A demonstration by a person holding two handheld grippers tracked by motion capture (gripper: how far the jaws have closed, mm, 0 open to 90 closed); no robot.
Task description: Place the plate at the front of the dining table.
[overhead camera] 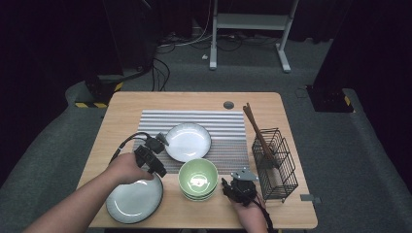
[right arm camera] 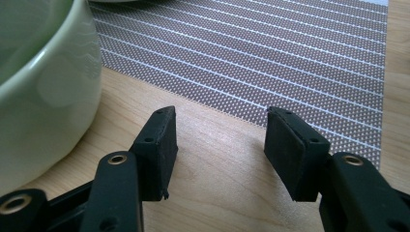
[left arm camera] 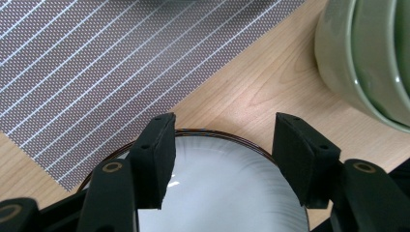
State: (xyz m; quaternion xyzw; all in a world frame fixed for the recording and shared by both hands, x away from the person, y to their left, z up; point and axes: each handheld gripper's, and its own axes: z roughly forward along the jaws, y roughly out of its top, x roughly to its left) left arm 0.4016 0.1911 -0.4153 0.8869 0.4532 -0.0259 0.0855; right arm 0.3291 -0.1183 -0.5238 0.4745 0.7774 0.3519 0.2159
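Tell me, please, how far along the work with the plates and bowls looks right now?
Done: one plate lies on the striped mat. In hand: the left gripper hovers open over the near plate, not gripping. Left: that plate and the stacked green bowls; the right gripper waits open.

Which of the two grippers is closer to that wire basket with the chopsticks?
The right gripper. It rests just left of the wire basket, by the green bowls. The left gripper hangs over the near plate, beyond those bowls.

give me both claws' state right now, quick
left claw: open, jaws over the far rim of the near plate, not gripping it
right claw: open, holding nothing, beside the green bowls
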